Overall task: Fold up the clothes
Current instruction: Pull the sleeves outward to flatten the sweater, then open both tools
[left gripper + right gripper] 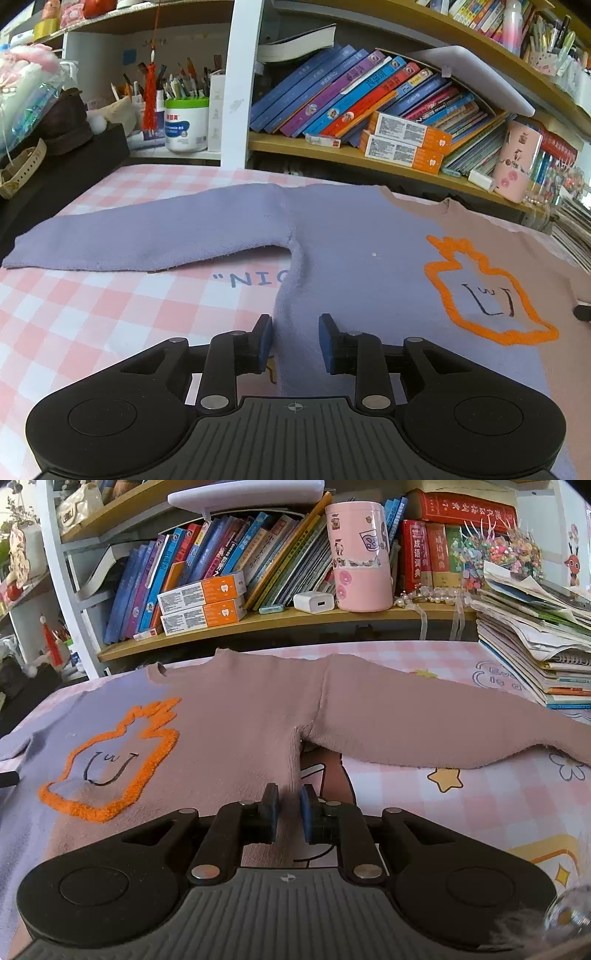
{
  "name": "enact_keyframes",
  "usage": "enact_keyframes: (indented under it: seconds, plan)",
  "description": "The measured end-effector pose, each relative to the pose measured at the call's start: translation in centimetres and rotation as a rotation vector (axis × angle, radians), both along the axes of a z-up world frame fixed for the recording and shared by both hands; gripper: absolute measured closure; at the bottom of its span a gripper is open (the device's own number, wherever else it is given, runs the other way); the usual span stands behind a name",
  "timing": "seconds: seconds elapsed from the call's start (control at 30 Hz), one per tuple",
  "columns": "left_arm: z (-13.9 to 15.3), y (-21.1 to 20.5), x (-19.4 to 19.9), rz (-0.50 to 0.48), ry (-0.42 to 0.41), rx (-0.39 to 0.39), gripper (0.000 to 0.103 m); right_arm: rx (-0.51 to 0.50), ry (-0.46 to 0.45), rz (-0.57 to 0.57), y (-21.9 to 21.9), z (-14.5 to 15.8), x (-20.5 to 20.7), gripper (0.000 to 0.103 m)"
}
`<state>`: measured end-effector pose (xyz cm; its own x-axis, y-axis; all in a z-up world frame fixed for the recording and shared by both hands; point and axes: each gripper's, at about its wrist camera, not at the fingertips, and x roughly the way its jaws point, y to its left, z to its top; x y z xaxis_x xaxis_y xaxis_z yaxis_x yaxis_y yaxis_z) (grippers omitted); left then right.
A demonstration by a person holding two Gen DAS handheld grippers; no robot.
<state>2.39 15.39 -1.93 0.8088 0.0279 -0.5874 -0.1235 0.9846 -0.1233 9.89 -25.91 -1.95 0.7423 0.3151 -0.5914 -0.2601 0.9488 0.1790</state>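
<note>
Nearest in the left wrist view, the left gripper (296, 341) is spread, its two blue-padded fingers straddling the lilac side edge of the sweater (354, 236); whether the pads touch the knit I cannot tell. In the right wrist view the right gripper (289, 814) stands with a narrower gap, its two fingers either side of the dusty-pink side edge of the same sweater (243, 716), not pressed together; contact cannot be told.

The sweater is one soft, fuzzy knit, half lilac and half dusty pink, lying flat and face up on the checked cloth (110, 306), a smooth pink-and-white covering printed with letters and cartoon stars. Its two sleeves are spread: the lilac sleeve (147, 236) runs toward 10 o'clock from the left gripper, the pink sleeve (443, 723) toward 2 o'clock from the right gripper. One fluffy orange outline motif (110, 760) with a thin black smiling face sits on the chest.

Farther, at 12 o'clock, a curved wooden shelf (295, 622) carries leaning glossy books, two orange-and-white cartons (201, 605), one white charger block (314, 602) and one pink cylindrical tin (360, 554). At 3 o'clock a ragged stack of papers (535, 638) rests on the cloth.
</note>
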Motion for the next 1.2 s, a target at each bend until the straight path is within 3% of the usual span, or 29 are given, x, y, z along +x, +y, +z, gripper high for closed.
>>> enact_keyframes:
  seconds: [0.27,0.3,0.37,0.63,0.8,0.93,0.97,1.07,1.2]
  plan:
    - [0.1,0.3,0.2,-0.004,-0.002,-0.01,0.075,0.011,0.001,0.004,-0.3,0.0,0.0,0.086]
    - [0.1,0.2,0.2,-0.005,-0.002,-0.01,0.075,0.016,0.002,0.005,-0.4,0.0,0.0,0.084]
    - [0.0,0.2,0.1,-0.008,-0.004,-0.007,0.075,0.025,0.004,0.005,-0.6,0.1,0.0,0.07]
    - [0.0,-0.1,0.0,-0.026,-0.007,0.011,0.072,0.047,0.01,0.017,-1.0,0.2,-0.1,0.069]
    - [0.1,0.1,-0.2,-0.022,-0.002,-0.009,0.073,-0.003,-0.005,0.075,0.2,0.2,-0.6,0.075]
    - [0.1,0.2,0.1,-0.03,0.003,0.005,0.078,-0.018,-0.01,0.063,0.1,0.2,-0.6,0.093]
    - [0.1,0.2,0.4,-0.027,0.005,0.017,0.084,-0.025,-0.014,0.062,0.2,0.2,-0.6,0.096]
    - [0.1,0.9,1.2,0.003,0.007,-0.009,0.095,-0.056,-0.032,0.063,0.5,0.2,-0.6,0.096]
    - [0.0,1.2,1.0,0.014,0.004,-0.036,0.098,-0.052,-0.032,0.068,0.4,0.1,-0.5,0.096]
